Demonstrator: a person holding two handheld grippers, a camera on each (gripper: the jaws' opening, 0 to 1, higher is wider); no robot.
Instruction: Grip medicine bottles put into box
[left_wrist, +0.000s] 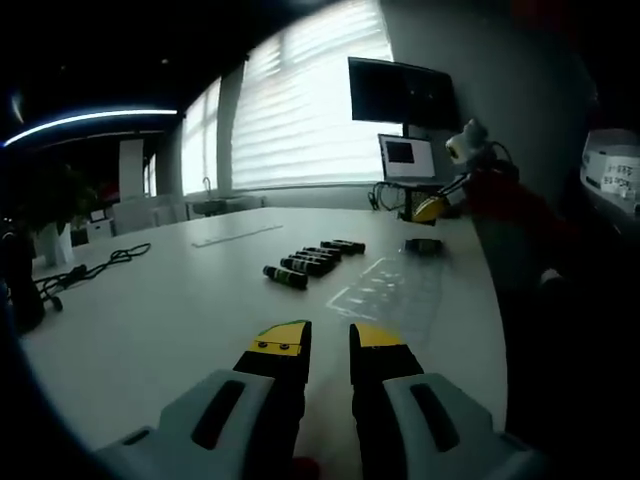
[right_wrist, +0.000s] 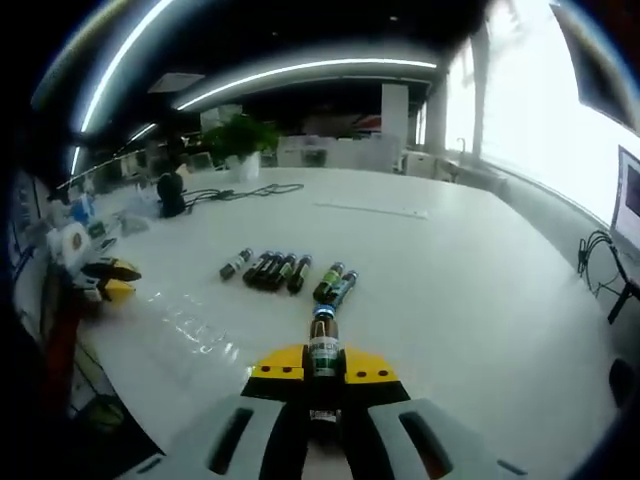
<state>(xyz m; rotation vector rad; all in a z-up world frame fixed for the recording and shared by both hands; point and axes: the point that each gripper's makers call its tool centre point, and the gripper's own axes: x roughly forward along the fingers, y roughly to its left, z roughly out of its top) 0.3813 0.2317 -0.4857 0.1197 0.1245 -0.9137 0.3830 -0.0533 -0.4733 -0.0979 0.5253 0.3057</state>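
Holding one bottle (right_wrist: 323, 350) lengthwise, the right gripper (right_wrist: 323, 368) is clamped on its body, cap pointing at the row of bottles (right_wrist: 285, 271) farther along the table (right_wrist: 470, 290). That bottle could slide out. The left gripper (left_wrist: 330, 345) hovers slightly apart, empty, near the clear box (left_wrist: 390, 290).

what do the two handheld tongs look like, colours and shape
Both tongs match. The left tongs and right tongs each have two pale grey bodies with a dark oval slot, black inner jaws and yellow tips. The left tips carry small dark dots. No cables or sleeves are visible on them.
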